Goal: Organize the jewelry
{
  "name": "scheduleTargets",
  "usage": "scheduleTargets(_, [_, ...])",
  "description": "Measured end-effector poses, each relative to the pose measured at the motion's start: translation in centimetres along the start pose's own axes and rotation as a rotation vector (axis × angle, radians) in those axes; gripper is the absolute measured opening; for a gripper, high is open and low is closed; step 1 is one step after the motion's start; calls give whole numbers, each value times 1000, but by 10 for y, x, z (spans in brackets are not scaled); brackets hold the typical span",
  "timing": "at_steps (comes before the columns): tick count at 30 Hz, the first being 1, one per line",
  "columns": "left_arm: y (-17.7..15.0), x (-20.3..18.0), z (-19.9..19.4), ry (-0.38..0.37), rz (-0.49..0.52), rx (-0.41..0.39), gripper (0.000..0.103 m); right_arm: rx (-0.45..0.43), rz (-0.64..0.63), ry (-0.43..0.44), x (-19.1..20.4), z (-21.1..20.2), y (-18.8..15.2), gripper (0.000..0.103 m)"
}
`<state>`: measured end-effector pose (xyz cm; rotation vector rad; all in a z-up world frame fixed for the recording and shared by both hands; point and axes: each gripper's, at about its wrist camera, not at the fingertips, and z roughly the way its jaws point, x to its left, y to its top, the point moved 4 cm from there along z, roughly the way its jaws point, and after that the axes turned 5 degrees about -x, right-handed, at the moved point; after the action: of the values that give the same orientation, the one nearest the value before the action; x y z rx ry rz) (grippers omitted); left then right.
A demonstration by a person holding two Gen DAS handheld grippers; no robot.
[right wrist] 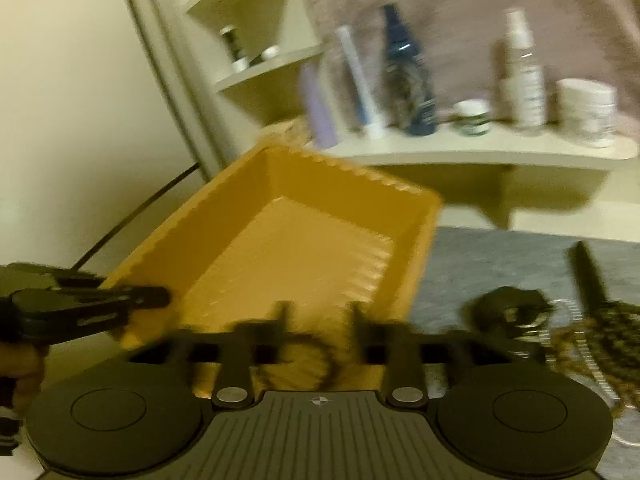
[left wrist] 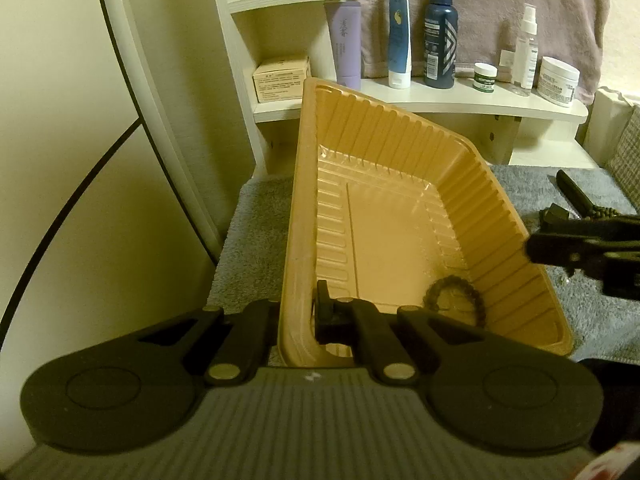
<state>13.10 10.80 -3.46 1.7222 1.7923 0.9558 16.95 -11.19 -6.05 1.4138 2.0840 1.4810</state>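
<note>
An orange ribbed plastic tray (left wrist: 472,152) rests tilted on a grey towel. My left gripper (left wrist: 298,312) is shut on the tray's near corner wall, one finger outside and one inside. A dark beaded bracelet (left wrist: 454,296) lies on the tray floor by the near edge. In the blurred right wrist view my right gripper (right wrist: 320,320) hovers open over the tray (right wrist: 420,256), the bracelet (right wrist: 328,364) lying loose below its fingers. The left gripper (right wrist: 156,300) shows at the left, on the tray's corner. The right gripper (left wrist: 542,232) enters the left wrist view from the right.
On the grey towel (right wrist: 480,256) right of the tray lie a dark jewelry piece (right wrist: 508,312), brown beaded strands (right wrist: 600,332) and a black stick-like item (right wrist: 588,276). A white shelf (left wrist: 480,100) behind holds several bottles and jars. A mirror frame (left wrist: 160,120) stands at the left.
</note>
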Motion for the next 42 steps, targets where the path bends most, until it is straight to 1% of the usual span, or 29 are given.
scheduleTargets(1, [0,0,0,0,-1,0,3,-2,-2,-21,-5,-4,-1,54])
scheduleTargets(4, [-1,0,0,-1,-3,1,3,13,-9,-123,-25,-16,-14,54])
scheduleTargets(7, [-1,0,0,-1,-3,1,3,57,12,-200,-46,-22,-33,54])
scheduleTargets(9, [-1,0,0,-1,-4,1,3,82,23,-233,-55,-23,-43,54])
scheduleTargets(11, [-1,0,0,0,-3,1,3,88,25,-242,-59,-22,-50,53])
scheduleTargets(13, [-1,0,0,0,-3,2,3,92,10,-241,-60,-19,-52,42])
scheduleTargets(17, [-1,0,0,1,-2,1,3,103,-18,-252,-56,-6,-54,32])
scheduleTargets(21, [-1,0,0,1,-1,1,3,107,-10,-275,-57,0,-52,26])
scheduleTargets(27, [-1,0,1,2,0,2,3,81,1,-325,-63,0,-47,24])
scheduleTargets(30, [-1,0,1,1,-1,3,3,82,-6,-332,-65,3,-46,20])
scheduleTargets(32, [-1,0,1,1,-1,2,3,84,-14,-335,-65,5,-46,10])
scheduleTargets(33, [-1,0,1,1,0,2,3,84,-19,-338,-64,5,-46,8])
scheduleTargets(42, [-1,0,1,0,1,-1,3,54,-44,-345,-57,-15,-40,8])
